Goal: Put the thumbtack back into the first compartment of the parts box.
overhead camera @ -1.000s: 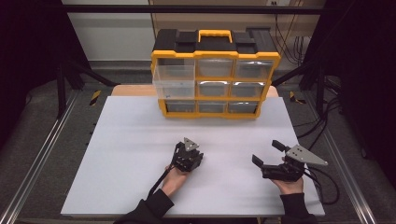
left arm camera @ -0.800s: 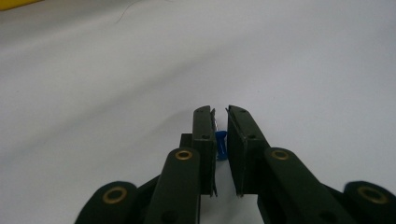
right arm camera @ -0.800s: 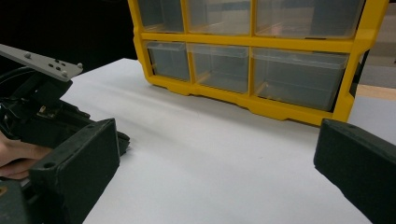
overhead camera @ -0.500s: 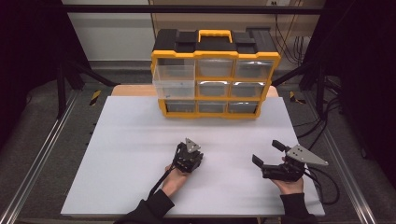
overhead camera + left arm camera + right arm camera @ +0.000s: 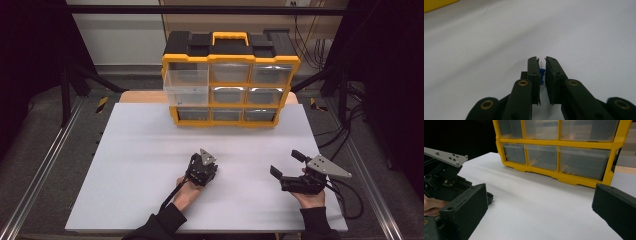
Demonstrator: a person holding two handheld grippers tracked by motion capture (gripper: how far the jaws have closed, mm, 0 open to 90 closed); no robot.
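Blue plastic pushpin (image 5: pixel 542 74) sits clamped between the nearly closed jaws of the left gripper (image 5: pixel 202 167), low over the white tabletop (image 5: pixel 140 150) near centre, presumably for carrying to the yellow drawer organizer (image 5: pixel 231 80) at twelve o'clock, one drawer (image 5: pixel 185 88) pulled out. Its pin points forward along the jaws. Right gripper (image 5: pixel 287 170) waits wide apart at four o'clock.

From overhead, one camera looks down the white table (image 5: pixel 150 150) toward the yellow plastic drawer cabinet (image 5: pixel 230 80); the right gripper's low, near camera faces that cabinet too.
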